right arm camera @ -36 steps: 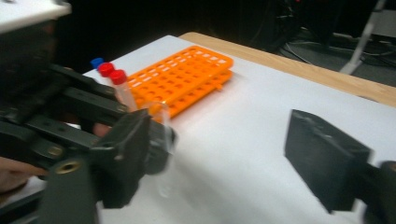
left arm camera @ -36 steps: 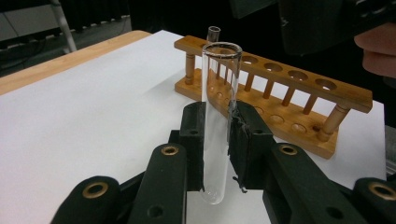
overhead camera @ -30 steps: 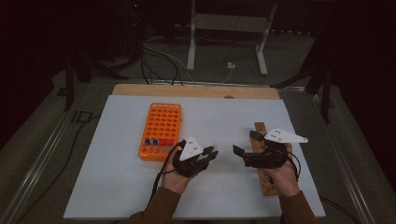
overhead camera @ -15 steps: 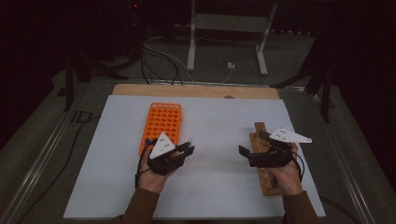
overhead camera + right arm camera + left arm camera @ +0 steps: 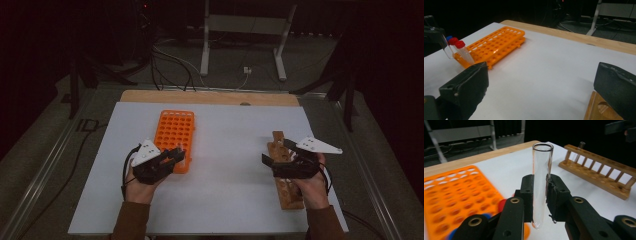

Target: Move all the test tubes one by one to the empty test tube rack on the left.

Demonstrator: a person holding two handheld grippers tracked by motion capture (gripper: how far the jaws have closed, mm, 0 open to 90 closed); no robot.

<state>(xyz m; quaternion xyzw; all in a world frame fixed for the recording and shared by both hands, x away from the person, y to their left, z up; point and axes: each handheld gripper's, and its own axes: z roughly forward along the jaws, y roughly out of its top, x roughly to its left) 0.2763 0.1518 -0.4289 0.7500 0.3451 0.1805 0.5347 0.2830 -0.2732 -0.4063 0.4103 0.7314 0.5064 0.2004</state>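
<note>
Glass tube (image 5: 541, 182) clamped upright between jaws of left gripper (image 5: 172, 156), open mouth up, rounded end below the pads. Orange rack (image 5: 456, 197) directly beyond and beside those jaws, capped tubes (image 5: 459, 50) at its near end. Wooden rack (image 5: 599, 167) farther off, well apart. Right gripper (image 5: 275, 162) jaws spread wide, just opened, nothing between; wooden rack beneath them.

White table (image 5: 225, 200) bearing an orange rack (image 5: 175, 134) and a wooden rack (image 5: 283, 172)
</note>
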